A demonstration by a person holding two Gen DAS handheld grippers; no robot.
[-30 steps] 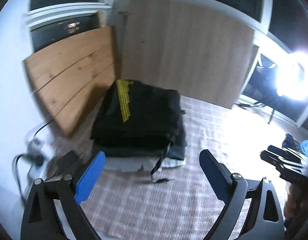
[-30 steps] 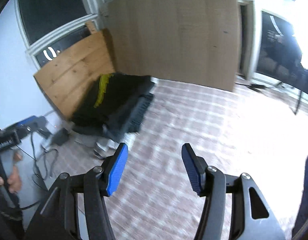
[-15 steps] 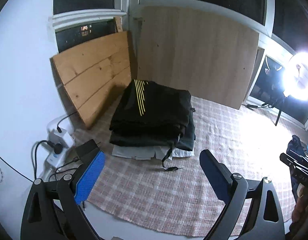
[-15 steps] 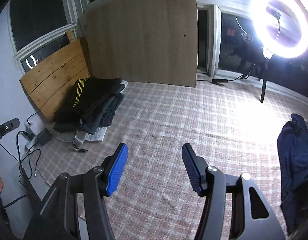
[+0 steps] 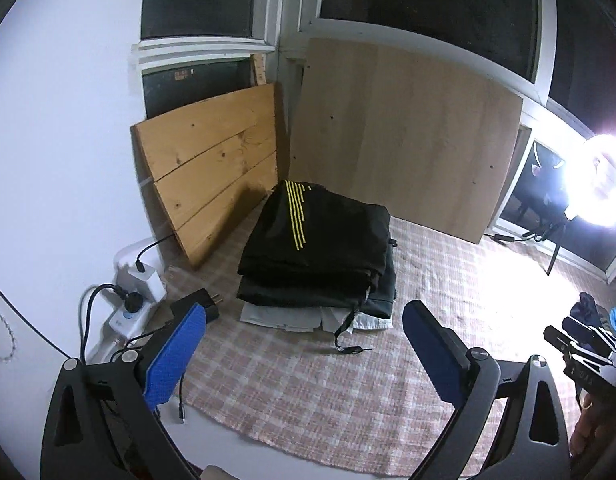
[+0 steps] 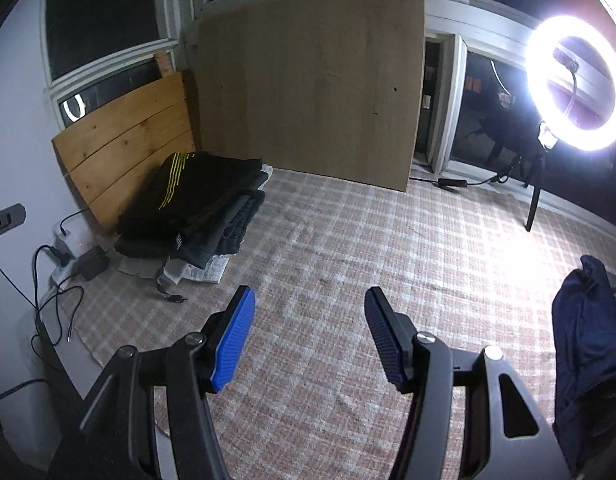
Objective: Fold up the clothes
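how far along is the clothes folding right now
Done: a stack of folded clothes sits on the checked rug by the wooden boards. In hand: nothing; the left gripper and right gripper are both open and empty. Left: a dark blue garment lies unfolded at the rug's right edge.

A stack of folded clothes (image 5: 320,256) sits on the rug (image 6: 348,248), in the far left corner before two boards (image 6: 308,84) leaning on the wall. Left of it, off the rug, lies a power strip (image 5: 128,308). A ring light (image 6: 576,84) stands far right; another garment (image 6: 588,344) lies near right.
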